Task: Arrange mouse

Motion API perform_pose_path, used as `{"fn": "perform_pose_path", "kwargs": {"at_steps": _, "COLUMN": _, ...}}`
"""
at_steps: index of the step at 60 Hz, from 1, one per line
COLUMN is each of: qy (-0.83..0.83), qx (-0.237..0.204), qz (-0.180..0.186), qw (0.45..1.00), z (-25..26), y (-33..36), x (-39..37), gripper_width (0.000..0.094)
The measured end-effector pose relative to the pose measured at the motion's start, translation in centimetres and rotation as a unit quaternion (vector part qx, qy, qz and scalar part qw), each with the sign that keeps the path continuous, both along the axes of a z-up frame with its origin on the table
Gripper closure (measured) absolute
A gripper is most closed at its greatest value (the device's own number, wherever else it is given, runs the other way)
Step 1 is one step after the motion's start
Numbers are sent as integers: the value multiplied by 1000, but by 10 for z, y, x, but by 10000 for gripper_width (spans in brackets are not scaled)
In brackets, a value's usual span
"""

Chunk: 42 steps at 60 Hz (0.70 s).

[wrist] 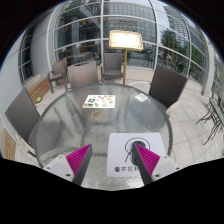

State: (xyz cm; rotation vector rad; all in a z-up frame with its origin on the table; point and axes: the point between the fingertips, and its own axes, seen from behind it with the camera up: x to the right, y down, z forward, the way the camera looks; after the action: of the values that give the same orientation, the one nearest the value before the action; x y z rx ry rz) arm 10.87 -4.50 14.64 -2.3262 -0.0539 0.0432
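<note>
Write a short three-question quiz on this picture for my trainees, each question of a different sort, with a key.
1. True or false: the mouse lies on the white mat.
2. Multiple choice: the gripper has its fingers A) open, apart from the mouse, B) shut on the mouse, C) shut on the card.
3. Short answer: what lies farther along the round glass table, beyond the mouse?

Key: 1 true. 2 A. 3 a small printed card.
</note>
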Motion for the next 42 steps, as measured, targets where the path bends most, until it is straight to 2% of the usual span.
{"fn": "perform_pose_path", "kwargs": {"at_steps": 15, "qy": 9, "qx": 49, "qz": 5, "qw": 999, "z": 59, "y": -38, "x": -53, "gripper_width": 87}}
{"fn": "perform_pose_path", "kwargs": {"at_steps": 33, "qy": -5, "qx": 58, "qz": 27, "qw": 998, "z": 71, "y": -79, "x": -81, "gripper_width": 89}}
{"fn": "perform_pose_path", "kwargs": {"at_steps": 42, "qy": -6, "qx": 60, "qz": 26, "qw": 998, "z": 73, "y": -89, "x": -84, "gripper_width": 88}}
